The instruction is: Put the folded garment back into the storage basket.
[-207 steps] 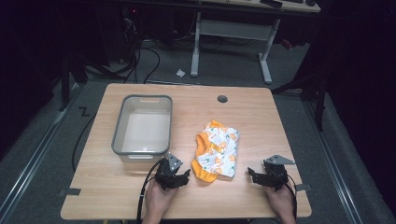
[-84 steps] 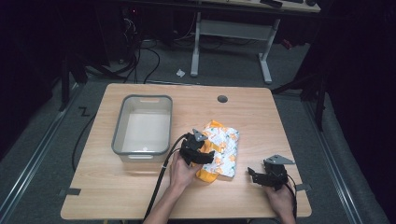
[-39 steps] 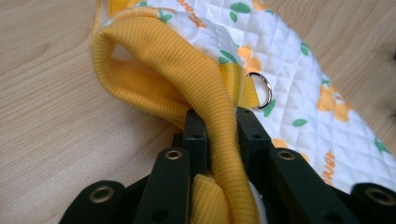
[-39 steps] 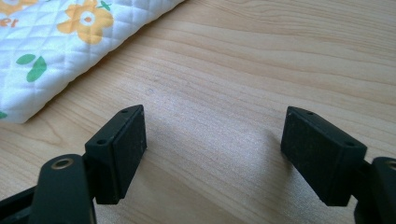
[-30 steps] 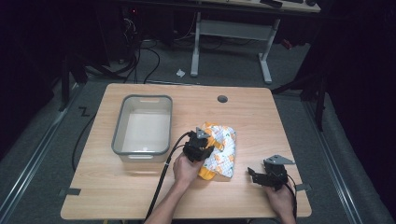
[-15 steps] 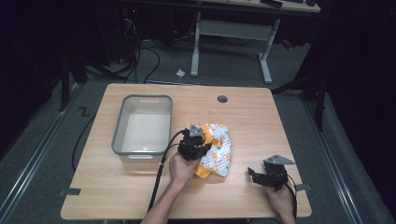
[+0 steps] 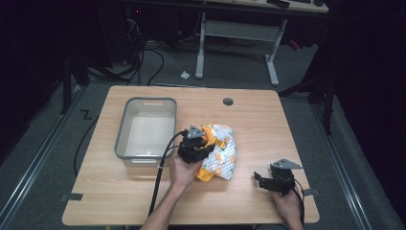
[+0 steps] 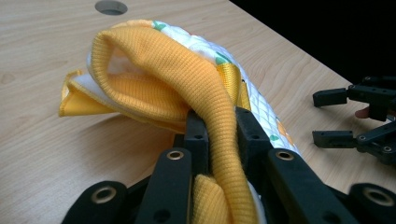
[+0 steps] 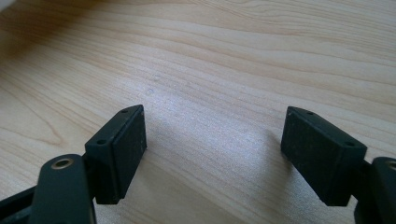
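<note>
Left hand-held gripper (image 8: 217, 140): clamped on the quilted garment's (image 7: 221, 153) orange ribbed cuff (image 8: 205, 98), frame centre.
Right hand-held gripper (image 9: 212, 154): jaws apart over bare bench (image 7: 268, 120), lower right.

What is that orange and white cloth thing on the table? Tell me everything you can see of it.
The small garment is soft quilted white fabric printed with orange and green shapes, edged in orange binding, with a ribbed orange knit cuff or hem. It lies crumpled and folded over itself near the middle of the wooden table, just right of the grey bin. The left tongs pinch the ribbed band, lifting that part; the rest sags onto the tabletop.
</note>
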Demonstrator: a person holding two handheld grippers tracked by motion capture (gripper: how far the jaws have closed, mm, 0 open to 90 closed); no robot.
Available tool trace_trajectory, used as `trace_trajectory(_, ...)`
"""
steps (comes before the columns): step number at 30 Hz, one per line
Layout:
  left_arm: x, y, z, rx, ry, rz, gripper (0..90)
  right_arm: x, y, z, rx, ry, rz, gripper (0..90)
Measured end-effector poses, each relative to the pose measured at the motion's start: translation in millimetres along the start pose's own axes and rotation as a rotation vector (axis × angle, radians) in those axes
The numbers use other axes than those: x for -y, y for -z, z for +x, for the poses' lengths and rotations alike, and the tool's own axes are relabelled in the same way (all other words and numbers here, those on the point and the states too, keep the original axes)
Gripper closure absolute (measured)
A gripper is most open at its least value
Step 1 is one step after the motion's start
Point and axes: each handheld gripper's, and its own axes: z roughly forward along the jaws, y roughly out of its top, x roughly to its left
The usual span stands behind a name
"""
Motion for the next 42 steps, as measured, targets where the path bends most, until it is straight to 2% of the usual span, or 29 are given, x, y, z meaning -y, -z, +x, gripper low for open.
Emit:
trace_trajectory(2,-2.1,2.9,0.5,-0.002,-0.001,-0.006,77.6,0.0,0.0,-0.1,0.000,0.001,0.000,22.7)
trace_trajectory(5,-4.2,8.1,3.6,0.009,0.023,-0.021,77.6,0.0,0.0,0.0,0.000,0.000,0.000,22.7)
trace_trajectory(11,-13.4,17.1,5.6,-0.007,0.006,-0.039,77.6,0.0,0.1,0.1,0.000,-0.001,0.002,22.7)
trace_trajectory(18,-22.5,31.4,10.7,-0.015,0.007,-0.064,77.6,0.0,0.1,0.1,-0.001,0.000,0.002,22.7)
trace_trajectory(27,-25.4,47.7,22.3,-0.002,0.050,-0.102,77.6,0.0,0.1,0.1,-0.001,0.000,0.001,22.7)
trace_trajectory(32,-31.2,56.9,24.3,-0.017,0.033,-0.113,77.6,0.0,0.1,0.1,-0.001,0.000,0.001,22.7)
trace_trajectory(36,-31.4,64.4,29.9,-0.020,0.049,-0.129,77.6,0.0,0.1,0.1,-0.001,-0.001,0.001,22.6)
trace_trajectory(42,-32.2,75.4,37.0,-0.042,0.050,-0.134,77.6,0.0,0.1,0.1,-0.001,-0.001,0.001,22.7)
